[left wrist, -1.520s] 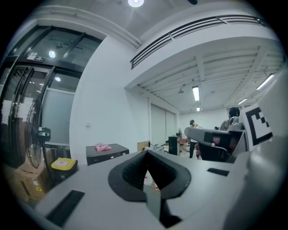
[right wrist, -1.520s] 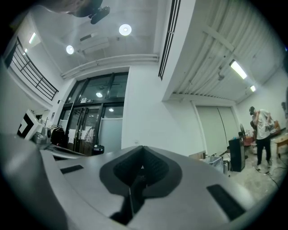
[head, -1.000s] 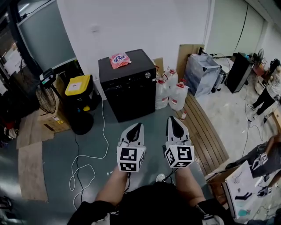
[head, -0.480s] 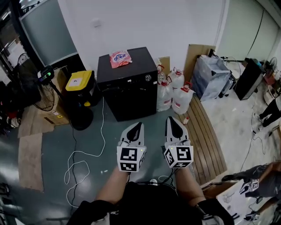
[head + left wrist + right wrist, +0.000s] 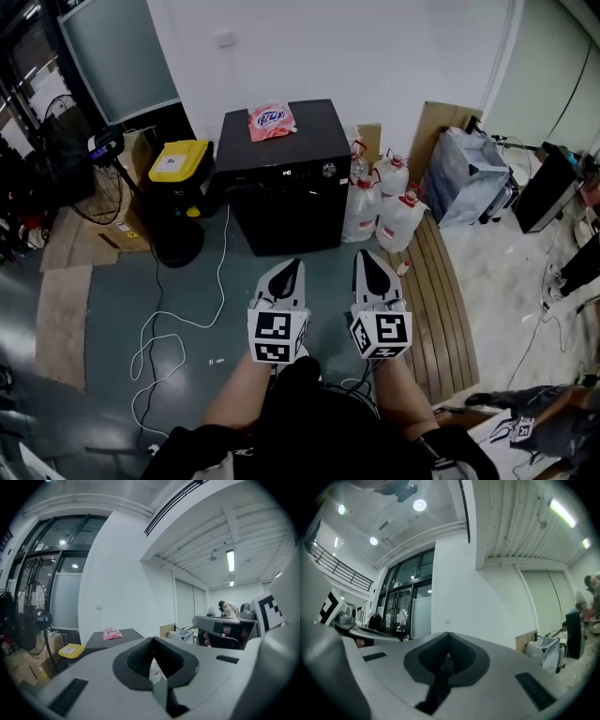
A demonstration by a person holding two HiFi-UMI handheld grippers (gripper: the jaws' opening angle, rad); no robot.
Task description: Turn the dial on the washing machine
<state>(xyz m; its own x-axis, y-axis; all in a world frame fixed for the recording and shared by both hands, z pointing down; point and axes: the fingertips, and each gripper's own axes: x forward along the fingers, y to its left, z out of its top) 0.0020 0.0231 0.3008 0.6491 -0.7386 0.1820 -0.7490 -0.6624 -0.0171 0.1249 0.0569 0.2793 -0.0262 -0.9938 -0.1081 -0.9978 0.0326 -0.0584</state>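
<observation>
Person has edged closer: the black box-shaped washing machine (image 5: 286, 202) sits squarer ahead, its small silver dial (image 5: 328, 170) still well apart from the left gripper (image 5: 292, 272) and right gripper (image 5: 367, 260), fingers (image 5: 284, 283) pressed together, empty, so approach only.

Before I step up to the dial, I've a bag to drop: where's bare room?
The washing machine top is bare right of the pink packet. The floor before it is open. Crowded: jugs on its right, yellow-lidded bin and cable on its left.
</observation>
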